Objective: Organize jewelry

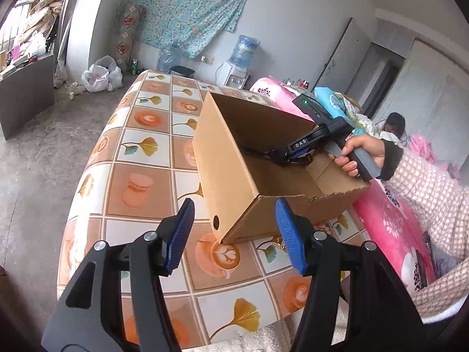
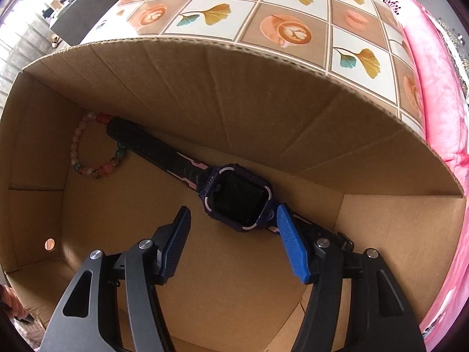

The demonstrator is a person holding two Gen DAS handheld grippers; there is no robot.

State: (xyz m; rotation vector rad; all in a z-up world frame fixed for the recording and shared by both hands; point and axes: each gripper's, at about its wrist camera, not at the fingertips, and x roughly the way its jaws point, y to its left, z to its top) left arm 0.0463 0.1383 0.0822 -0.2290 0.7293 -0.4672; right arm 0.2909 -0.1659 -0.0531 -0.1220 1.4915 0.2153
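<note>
table with ginkgo-and-latte tile-print cloth [image 1: 140,152], pink floral bedding [image 1: 390,228] at 3 o'clock, water dispenser [image 1: 237,67] at 12 o'clock, floral sheet on wall [image 1: 187,8] at 11, white plastic bags [image 1: 101,74] on floor at 10

The left claw [image 1: 234,234] hangs above the bench [image 1: 146,152], its blue-padded jaws spread wide with nothing between them. Just ahead of it stands an open cardboard box [image 1: 231,176] on the patterned tablecloth, one near corner tilted toward the camera. The right claw [image 1: 272,155] reaches down into the box from the right, gripped by the person's right hand [image 1: 357,152]; its tips are hidden inside. A pink bed [image 1: 390,228] lies beside the bench.
</note>
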